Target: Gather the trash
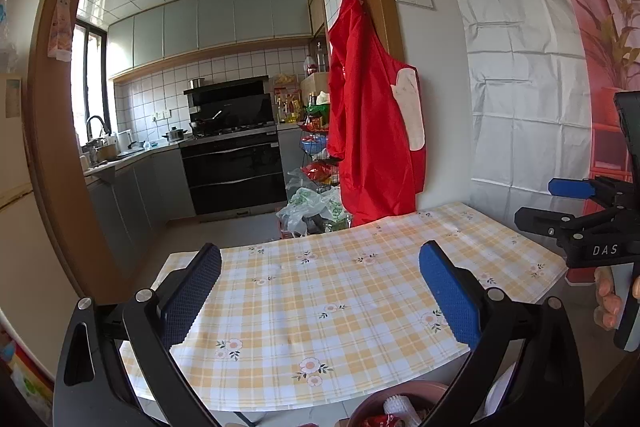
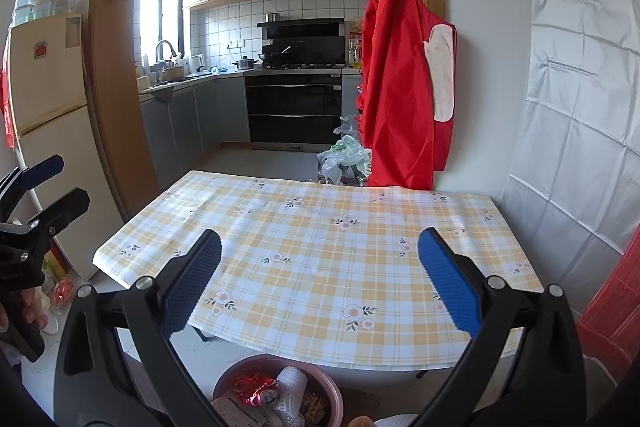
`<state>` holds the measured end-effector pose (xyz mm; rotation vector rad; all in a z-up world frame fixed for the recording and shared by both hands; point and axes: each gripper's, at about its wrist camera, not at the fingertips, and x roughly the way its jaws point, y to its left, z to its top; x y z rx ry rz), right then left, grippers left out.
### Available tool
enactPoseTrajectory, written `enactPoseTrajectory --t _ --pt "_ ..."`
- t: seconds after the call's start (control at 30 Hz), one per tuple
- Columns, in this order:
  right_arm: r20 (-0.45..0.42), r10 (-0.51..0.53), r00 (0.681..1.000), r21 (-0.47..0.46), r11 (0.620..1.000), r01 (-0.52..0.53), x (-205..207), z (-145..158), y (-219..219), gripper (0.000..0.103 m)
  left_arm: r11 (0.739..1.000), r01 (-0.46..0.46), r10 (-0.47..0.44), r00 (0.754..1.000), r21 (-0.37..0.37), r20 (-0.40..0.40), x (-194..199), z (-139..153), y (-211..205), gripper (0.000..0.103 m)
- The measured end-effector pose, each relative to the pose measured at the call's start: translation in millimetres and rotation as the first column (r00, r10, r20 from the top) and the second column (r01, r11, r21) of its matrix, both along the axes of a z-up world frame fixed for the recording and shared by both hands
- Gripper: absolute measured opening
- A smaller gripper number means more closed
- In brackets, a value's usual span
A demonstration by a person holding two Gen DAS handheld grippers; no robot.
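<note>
Both tongs, left (image 1: 320, 291) and right (image 2: 320, 281), gape empty over the checked, flowered worktop (image 2: 320, 259); below, a round pink bin (image 2: 334, 393), half cut off, holds a crushed red can (image 2: 256, 389).

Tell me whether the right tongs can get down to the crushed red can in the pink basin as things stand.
Probably yes. The right tongs are open and empty, and the crushed red can lies on top in the pink basin, below the table's near edge, with nothing covering it.

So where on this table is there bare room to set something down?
The whole checked tablecloth is bare, from the near edge to the wall and red apron. It is crowded only below the near edge: the pink basin already holds a crushed can and wrappers.
</note>
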<state>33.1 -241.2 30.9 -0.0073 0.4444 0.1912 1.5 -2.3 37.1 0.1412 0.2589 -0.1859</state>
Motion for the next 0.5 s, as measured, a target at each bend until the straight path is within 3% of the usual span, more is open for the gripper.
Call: enactPoseTrajectory --t 0.5 --pt "0.002 0.000 1.000 -0.013 1.000 0.000 -2.7 3.4 5.2 0.097 1.000 0.006 -0.006 1.000 -0.010 0.013 -3.7 5.3 3.0 0.097"
